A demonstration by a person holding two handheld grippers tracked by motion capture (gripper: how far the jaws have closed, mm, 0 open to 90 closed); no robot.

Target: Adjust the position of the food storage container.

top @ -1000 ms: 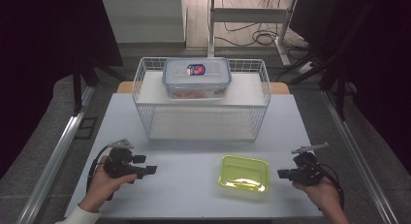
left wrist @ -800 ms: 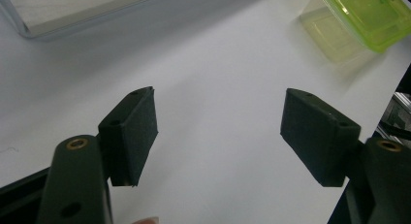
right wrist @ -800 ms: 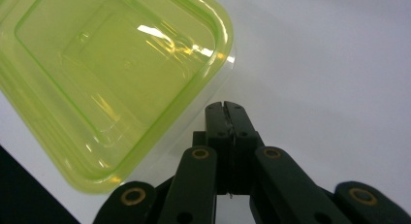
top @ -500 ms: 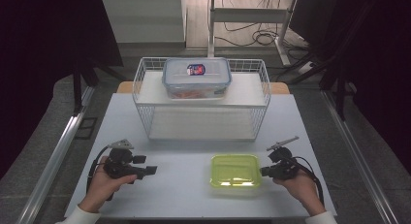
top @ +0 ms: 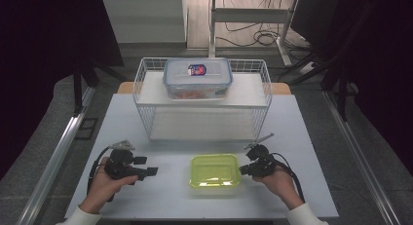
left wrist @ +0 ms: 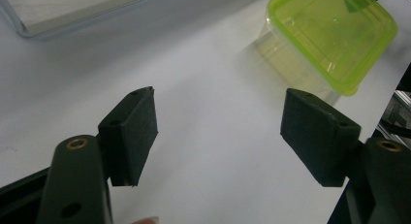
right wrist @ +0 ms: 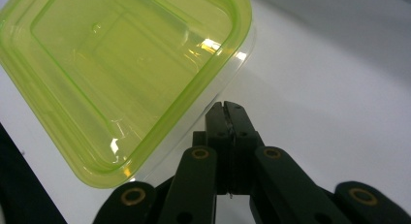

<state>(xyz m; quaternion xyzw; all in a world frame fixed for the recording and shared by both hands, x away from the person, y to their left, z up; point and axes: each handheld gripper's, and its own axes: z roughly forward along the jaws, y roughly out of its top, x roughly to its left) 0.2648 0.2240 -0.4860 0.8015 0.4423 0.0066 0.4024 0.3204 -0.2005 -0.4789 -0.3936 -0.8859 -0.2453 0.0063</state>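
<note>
A yellow-green lidded plastic box (top: 215,170) lies on the pale table near its front edge. My right gripper (top: 242,170) is shut with nothing between its jaws, and its tips rest against the box's right side. In the right gripper view the closed tips (right wrist: 224,110) meet the clear wall under the green lid (right wrist: 121,73). My left gripper (top: 152,171) rests low over the table, left of the box and well apart from it, pointing toward it. Its jaws (left wrist: 223,132) stand open around bare table, with the box (left wrist: 329,35) farther ahead.
A white wire rack (top: 146,113) stands across the back half of the table. On its top shelf sits a clear lidded food box (top: 197,78) with a blue label. Bare tabletop (top: 170,200) lies between the grippers and the front edge.
My right gripper has moved left across the table, and the green box has slid left ahead of it. The left gripper has stayed put.
</note>
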